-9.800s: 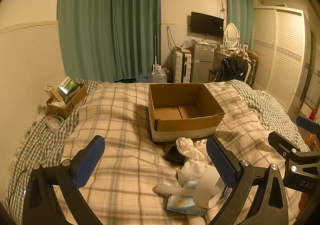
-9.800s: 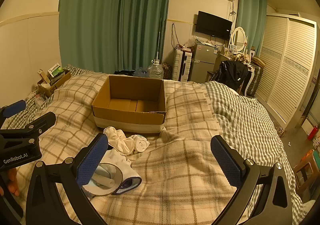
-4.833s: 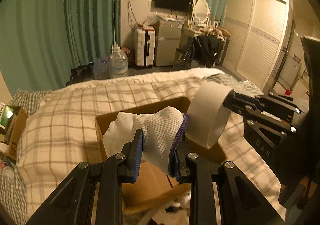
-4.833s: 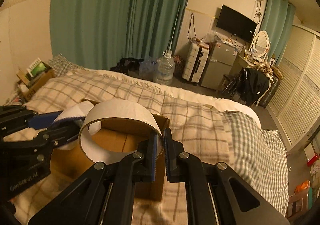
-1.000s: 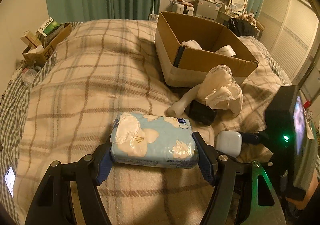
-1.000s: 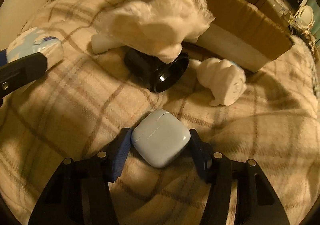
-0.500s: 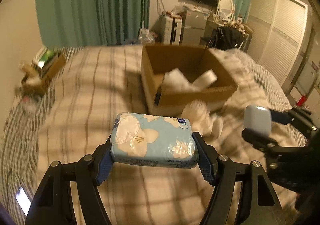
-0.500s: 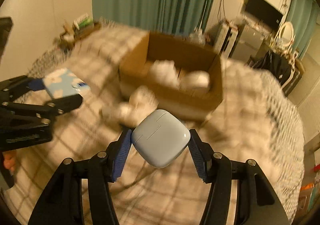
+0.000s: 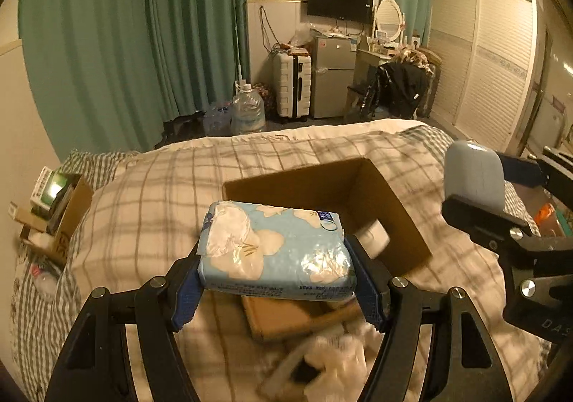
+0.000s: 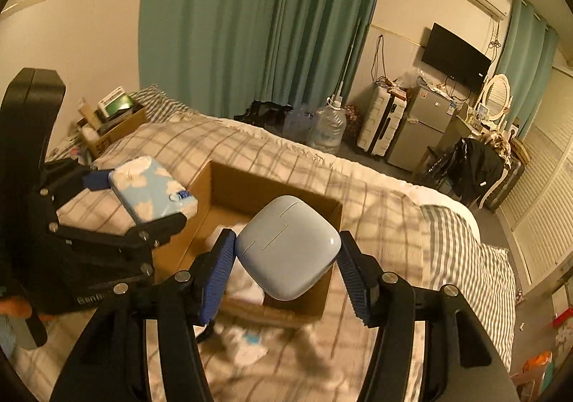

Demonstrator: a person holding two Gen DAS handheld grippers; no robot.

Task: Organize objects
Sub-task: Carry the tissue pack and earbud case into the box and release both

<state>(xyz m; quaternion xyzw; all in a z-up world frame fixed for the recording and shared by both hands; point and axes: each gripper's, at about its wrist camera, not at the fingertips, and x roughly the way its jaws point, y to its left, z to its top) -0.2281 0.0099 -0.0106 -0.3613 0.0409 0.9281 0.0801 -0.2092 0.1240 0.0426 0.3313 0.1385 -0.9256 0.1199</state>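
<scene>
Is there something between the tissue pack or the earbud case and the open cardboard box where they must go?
Nothing visible blocks them. The tissue pack and earbud case are held above the open cardboard box. Inside lie only white items along the bottom.

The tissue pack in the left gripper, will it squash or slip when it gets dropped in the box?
The tissue pack looks soft; the left gripper pinches its ends, so it probably gives. Its glossy wrap may be slippery. It likely lands flat in the cardboard box.
</scene>
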